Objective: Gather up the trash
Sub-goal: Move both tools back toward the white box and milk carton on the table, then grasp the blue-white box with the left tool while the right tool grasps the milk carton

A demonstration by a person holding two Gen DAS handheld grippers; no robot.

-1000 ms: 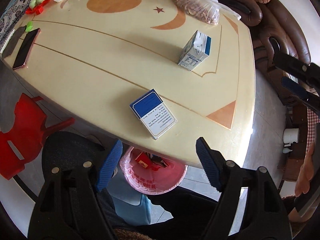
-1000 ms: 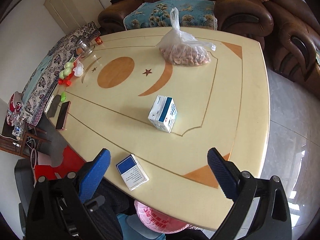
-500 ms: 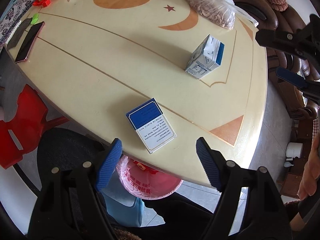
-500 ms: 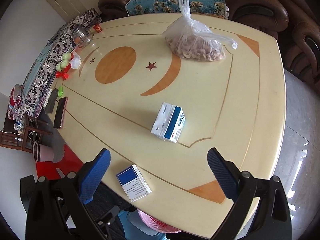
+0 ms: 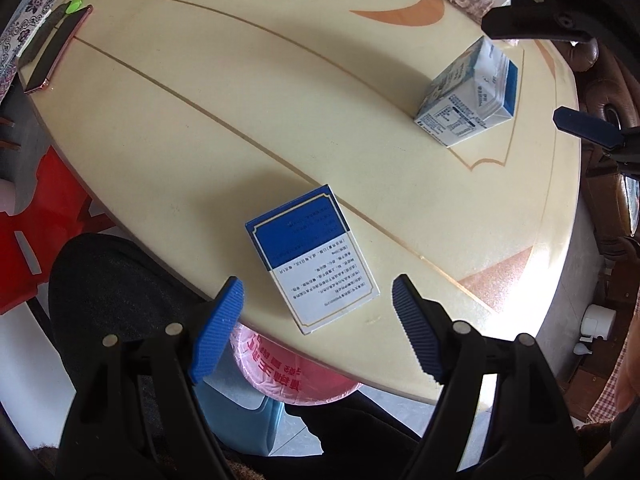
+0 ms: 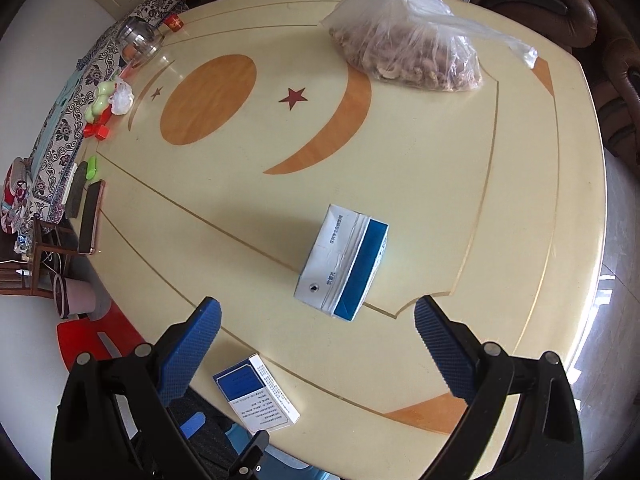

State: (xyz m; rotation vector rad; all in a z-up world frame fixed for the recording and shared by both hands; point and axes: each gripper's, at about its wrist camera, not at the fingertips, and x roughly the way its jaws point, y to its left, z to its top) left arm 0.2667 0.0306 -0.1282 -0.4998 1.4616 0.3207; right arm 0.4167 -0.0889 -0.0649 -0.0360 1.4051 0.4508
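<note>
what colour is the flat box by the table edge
Blue on top, white with small print below, on the flat box; clearest in the left wrist view.

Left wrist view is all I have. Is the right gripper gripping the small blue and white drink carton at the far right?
Observer: No. The right gripper is open, and both its pads are clear of the blue and white drink carton.
Operator: Is the carton's top opened?
Observer: The top shows a small round straw hole near one corner.
Operator: What's the bag beyond it?
Observer: A knotted clear plastic bag of brownish nut-like pieces, lying apart from the carton.
</note>
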